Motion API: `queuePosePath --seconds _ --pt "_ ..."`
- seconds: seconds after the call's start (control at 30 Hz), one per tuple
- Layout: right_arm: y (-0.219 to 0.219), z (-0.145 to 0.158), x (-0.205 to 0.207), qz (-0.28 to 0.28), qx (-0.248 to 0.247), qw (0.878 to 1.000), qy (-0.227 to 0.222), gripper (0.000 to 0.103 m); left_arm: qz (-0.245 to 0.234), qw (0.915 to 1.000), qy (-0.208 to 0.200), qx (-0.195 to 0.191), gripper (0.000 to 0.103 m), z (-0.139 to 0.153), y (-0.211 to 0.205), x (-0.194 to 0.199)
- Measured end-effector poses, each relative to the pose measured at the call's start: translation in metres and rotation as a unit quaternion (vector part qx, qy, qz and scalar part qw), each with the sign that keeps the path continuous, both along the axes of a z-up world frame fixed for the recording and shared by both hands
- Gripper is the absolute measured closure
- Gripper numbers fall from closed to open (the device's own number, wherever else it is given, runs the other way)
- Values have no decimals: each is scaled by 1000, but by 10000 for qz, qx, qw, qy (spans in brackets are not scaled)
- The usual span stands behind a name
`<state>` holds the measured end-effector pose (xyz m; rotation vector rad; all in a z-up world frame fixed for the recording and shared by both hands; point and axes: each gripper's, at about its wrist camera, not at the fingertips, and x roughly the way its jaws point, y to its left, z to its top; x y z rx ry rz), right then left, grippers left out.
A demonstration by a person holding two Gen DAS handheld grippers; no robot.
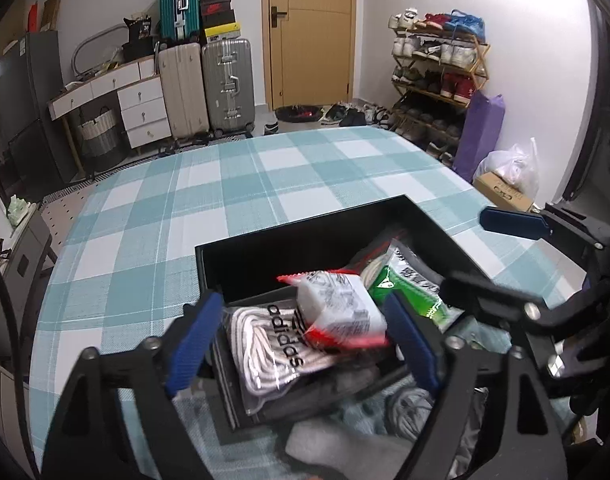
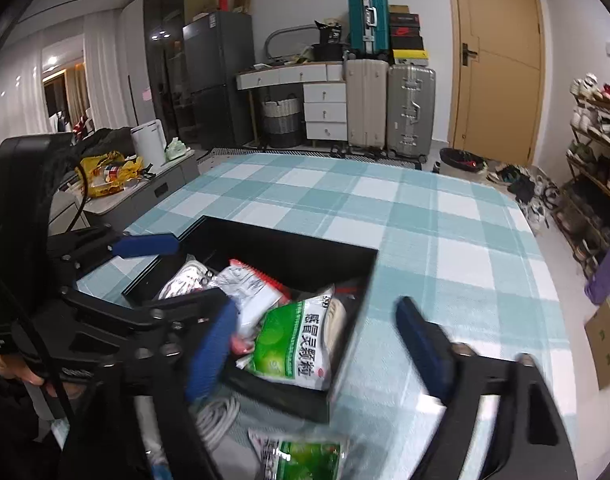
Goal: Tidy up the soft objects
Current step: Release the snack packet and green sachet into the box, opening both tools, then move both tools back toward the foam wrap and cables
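I judge we're partway: my left gripper (image 1: pixel 301 334) and right gripper (image 2: pixel 317 344) both gape empty over the black box (image 1: pixel 389 210) on the table (image 1: pixel 153 216), several packets (image 1: pixel 341 312) inside, one green packet (image 2: pixel 305 460) outside.

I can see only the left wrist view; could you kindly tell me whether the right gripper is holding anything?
Observer: No. The right gripper is open, and its pads are clear of the green packet lying in the black box.
Operator: Thank you. Are both of its fingers over the box?
Observer: No. Its outer finger hangs over the checked cloth, outside the box's wall.
Operator: Is anything still outside the box?
Observer: Yes. A second green packet lies on the cloth in front of the box.
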<state>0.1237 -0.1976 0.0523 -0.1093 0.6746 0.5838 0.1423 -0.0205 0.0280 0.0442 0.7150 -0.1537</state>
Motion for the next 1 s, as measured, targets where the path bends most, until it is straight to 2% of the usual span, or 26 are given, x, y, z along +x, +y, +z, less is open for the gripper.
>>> queuePosePath --seconds 0.07,0.1,0.2,0.6,1.0 --pt "-8 3 -6 -72 94 9999 21 3 20 10000 -64 34 1 4 1 -7" --pt "-12 4 -8 -116 155 9998 61 1 17 9999 -104 29 0 6 2 -12" --pt "-21 5 -14 -152 206 9994 245 1 34 9999 -100 -60 0 10 7 -21" --pt "-45 -4 -46 -401 94 9983 406 1 202 9997 63 -154 0 4 19 -56" --pt "-52 -15 -61 -472 92 9972 577 1 393 9985 294 -225 0 -10 20 -66"
